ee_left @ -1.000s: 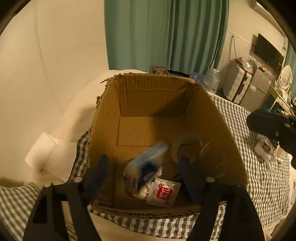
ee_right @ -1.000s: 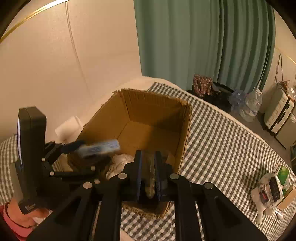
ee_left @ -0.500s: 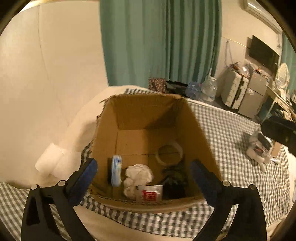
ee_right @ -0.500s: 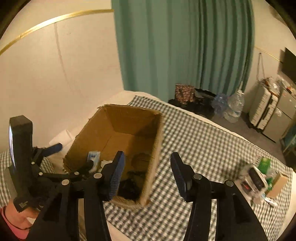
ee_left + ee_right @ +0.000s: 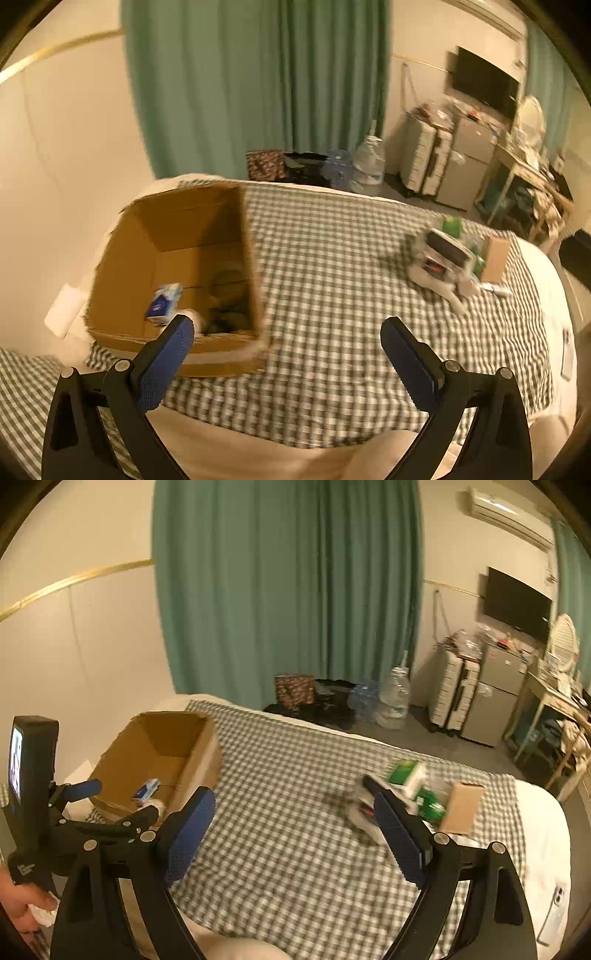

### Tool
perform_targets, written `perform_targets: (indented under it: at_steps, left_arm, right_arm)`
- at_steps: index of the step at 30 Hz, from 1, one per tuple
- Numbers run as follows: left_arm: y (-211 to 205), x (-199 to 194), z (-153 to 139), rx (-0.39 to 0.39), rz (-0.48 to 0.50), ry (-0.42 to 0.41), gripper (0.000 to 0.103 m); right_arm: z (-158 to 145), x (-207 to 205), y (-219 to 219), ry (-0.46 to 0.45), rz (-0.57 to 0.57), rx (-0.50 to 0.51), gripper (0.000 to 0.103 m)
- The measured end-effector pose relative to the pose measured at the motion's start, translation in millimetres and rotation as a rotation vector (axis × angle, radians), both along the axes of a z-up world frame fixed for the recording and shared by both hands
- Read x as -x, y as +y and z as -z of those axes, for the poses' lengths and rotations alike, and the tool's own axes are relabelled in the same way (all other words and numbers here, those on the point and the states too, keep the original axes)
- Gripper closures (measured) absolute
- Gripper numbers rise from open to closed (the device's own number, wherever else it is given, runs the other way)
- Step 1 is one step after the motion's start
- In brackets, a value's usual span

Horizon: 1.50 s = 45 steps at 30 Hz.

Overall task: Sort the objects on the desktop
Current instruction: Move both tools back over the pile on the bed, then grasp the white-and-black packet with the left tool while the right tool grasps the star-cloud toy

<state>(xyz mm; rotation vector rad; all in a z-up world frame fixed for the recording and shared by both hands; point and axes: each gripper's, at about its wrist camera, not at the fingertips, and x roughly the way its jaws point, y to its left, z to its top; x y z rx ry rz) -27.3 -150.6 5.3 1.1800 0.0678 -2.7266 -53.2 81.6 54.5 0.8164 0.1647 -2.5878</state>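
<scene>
An open cardboard box (image 5: 122, 254) stands at the left of the checked cloth (image 5: 332, 280); it also shows in the right wrist view (image 5: 199, 753). Inside lie a blue-and-white packet (image 5: 164, 302), white crumpled paper and dark items. A pile of objects (image 5: 443, 258) lies at the right: a white item, a green box (image 5: 404, 773) and a small brown carton (image 5: 461, 806). My left gripper (image 5: 288, 360) is open and empty, near the box's front corner. My right gripper (image 5: 295, 834) is open and empty, above the cloth between the box and the pile.
The left gripper's body (image 5: 33, 775) is at the far left of the right wrist view. A white paper roll (image 5: 61, 308) lies left of the box. Water bottles (image 5: 393, 698), a suitcase and a small fridge stand beyond the bed, by green curtains.
The blue packet dropped from my left gripper into the box. My right gripper opened. Both grippers pulled back and turned right, so the pile has come into view.
</scene>
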Motion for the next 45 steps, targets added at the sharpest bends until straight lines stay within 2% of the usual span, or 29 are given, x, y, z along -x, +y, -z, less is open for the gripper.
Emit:
perform_targets:
  at_steps: [4,8,12,17,22,25,29,34,37,39,41,45]
  left_arm:
    - [53.3,2.9,6.9,0.0,0.081,-0.012,0.0]
    - [100.6,7.2,18.1,-0.049,0.133,-0.022,0.0]
    - [136.6,13.1,35.2,-0.082,0.133,-0.02,0.0]
    - [163.4,30.1,57.6,-0.106,0.123,-0.043,0.0]
    - [174.2,59.7,75.3,-0.101,0.114,-0.029,0.0]
    - [179.7,89.6,90.5,-0.11,0.102,-0.046,0.0]
    - [192.3,131.7,109.2,-0.124,0.095,-0.083,0.0]
    - [215.3,179.3,127.6,-0.161,0.114,-0.088,0.0]
    - [230.6,203.4,139.2,-0.109,0.111,-0.069,0.0]
    - [236.1,221.1,149.7,-0.034,0.084,-0.068,0.0]
    - [230.9,234.8,159.2,-0.011,0.042,-0.076,0.0]
    - [200.6,242.5,169.9,-0.116,-0.005,-0.043,0.0]
  right_arm:
    - [0.8,-6.4,59.6,-0.003,0.08,0.031,0.015]
    - [4.2,-13.4,121.4,-0.013,0.159,0.076,0.014]
    - [12.8,-18.3,164.5,-0.014,0.214,0.086,0.014]
    - [41.2,-9.5,198.0,-0.044,0.252,0.089,0.014]
    - [71.8,6.8,213.1,-0.056,0.235,0.107,0.014]
    - [93.6,24.6,215.1,-0.057,0.227,0.082,0.014]
    - [126.1,59.9,214.1,-0.1,0.221,0.039,0.014]
    - [165.3,101.2,217.1,-0.148,0.216,0.037,0.014]
    - [184.3,121.9,213.2,-0.158,0.214,0.031,0.014]
    - [197.3,135.4,209.8,-0.172,0.209,0.028,0.014]
    - [208.8,146.8,205.7,-0.19,0.201,0.024,0.014]
    - [224.0,163.9,192.2,-0.202,0.158,0.025,0.014]
